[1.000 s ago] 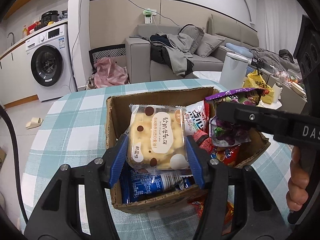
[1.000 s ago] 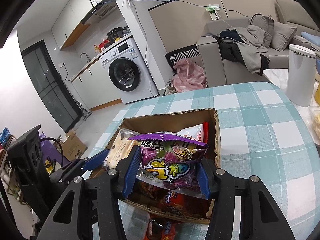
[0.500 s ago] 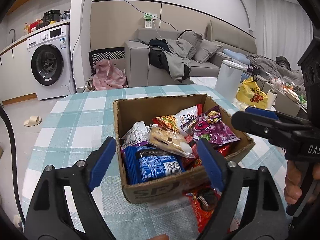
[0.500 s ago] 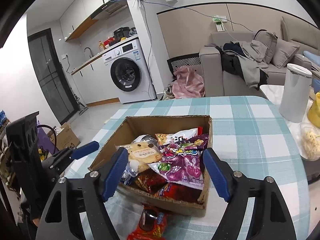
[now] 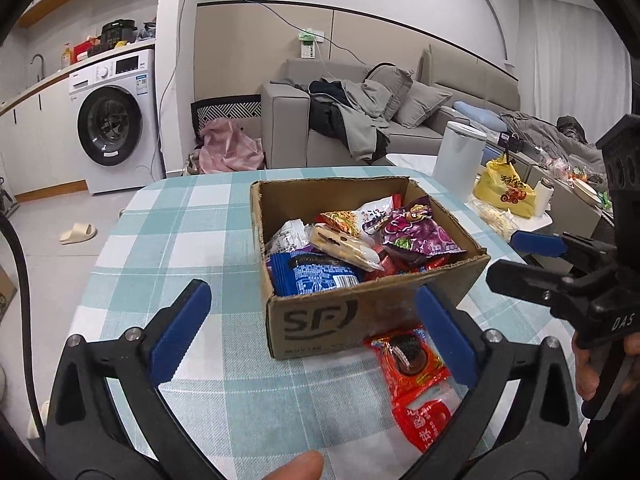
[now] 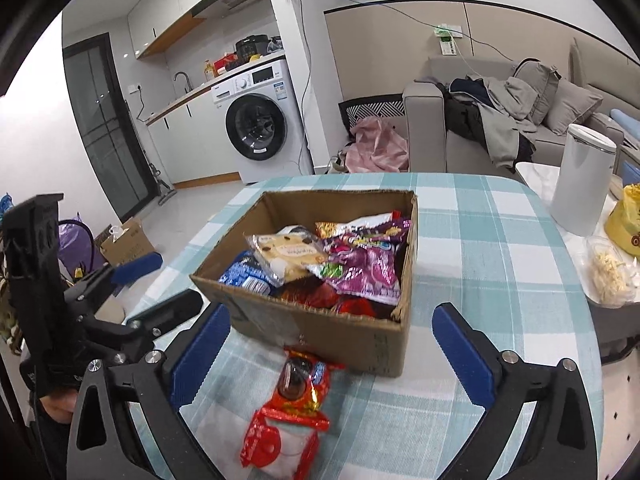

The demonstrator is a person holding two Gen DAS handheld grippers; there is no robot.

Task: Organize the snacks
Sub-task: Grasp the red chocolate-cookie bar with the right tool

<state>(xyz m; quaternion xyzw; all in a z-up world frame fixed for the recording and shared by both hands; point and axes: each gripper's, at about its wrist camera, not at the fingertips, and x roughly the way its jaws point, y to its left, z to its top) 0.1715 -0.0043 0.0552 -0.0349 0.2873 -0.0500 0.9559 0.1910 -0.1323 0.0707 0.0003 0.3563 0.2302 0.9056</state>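
Note:
A cardboard box (image 5: 320,320) (image 6: 360,340) stands on the checked table, filled with snack packs: a yellow cake pack (image 6: 288,258) (image 5: 344,245), a purple candy bag (image 5: 420,236) (image 6: 364,266) and a blue pack (image 5: 316,276) (image 6: 246,278). Two red snack packs lie on the table in front of the box, one (image 5: 410,356) (image 6: 302,390) behind the other (image 5: 426,420) (image 6: 276,446). My left gripper (image 5: 314,334) is open and empty, in front of the box. My right gripper (image 6: 330,354) is open and empty, over the red packs.
The teal checked tablecloth (image 5: 168,248) (image 6: 480,248) covers a round table. A white bin (image 5: 456,160) (image 6: 580,180) and a yellow bag (image 5: 504,192) stand on a side table to the right. A sofa and a washing machine are beyond.
Both grippers opened, releasing the yellow cake pack and the purple candy bag into the box, then pulled back toward the table's near side.

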